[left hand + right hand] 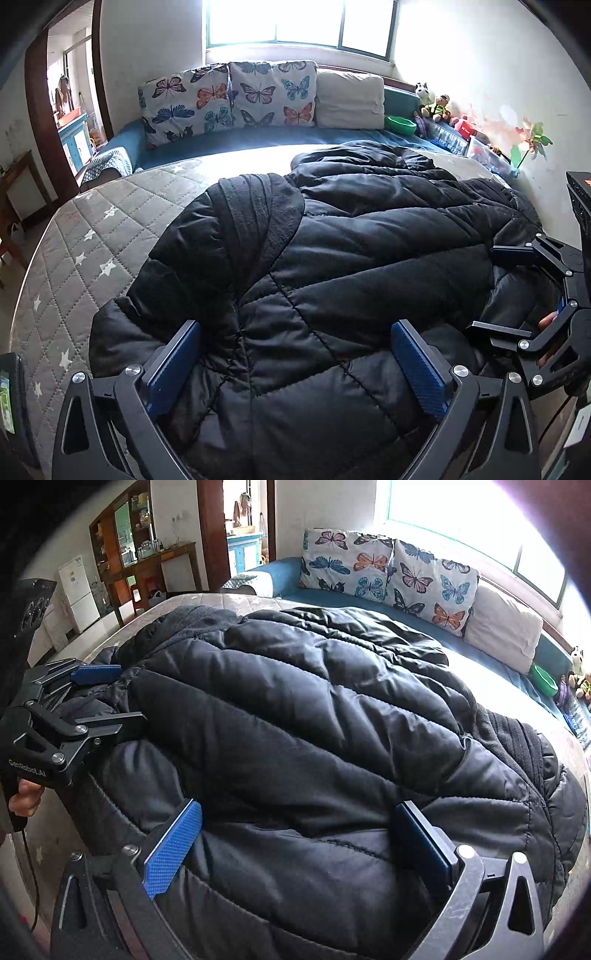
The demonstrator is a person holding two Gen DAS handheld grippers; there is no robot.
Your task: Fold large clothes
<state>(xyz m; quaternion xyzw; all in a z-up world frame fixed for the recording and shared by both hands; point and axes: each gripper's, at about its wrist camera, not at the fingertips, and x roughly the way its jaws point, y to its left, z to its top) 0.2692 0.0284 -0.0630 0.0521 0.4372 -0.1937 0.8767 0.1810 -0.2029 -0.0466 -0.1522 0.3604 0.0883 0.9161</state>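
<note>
A large black puffer jacket (pixel 351 258) lies bunched on a grey star-quilted mattress (pixel 92 236); it fills the right wrist view (pixel 314 709) too. Its ribbed knit cuff (pixel 255 210) is folded over the body. My left gripper (pixel 295 354) is open, jaws wide apart, over the jacket's near edge. My right gripper (pixel 295 834) is also open over the jacket's near edge. Each gripper shows in the other's view: the right one (pixel 498 288) at the right side, the left one (pixel 107 698) at the left side, both open against the padding.
Butterfly pillows (pixel 229 99) and a beige pillow (pixel 349 99) line the far side on a blue sheet (pixel 258 140). Toys and a green bowl (pixel 400 124) sit at the far right by the wall. A doorway (pixel 70 110) and wooden furniture (pixel 147 554) stand left.
</note>
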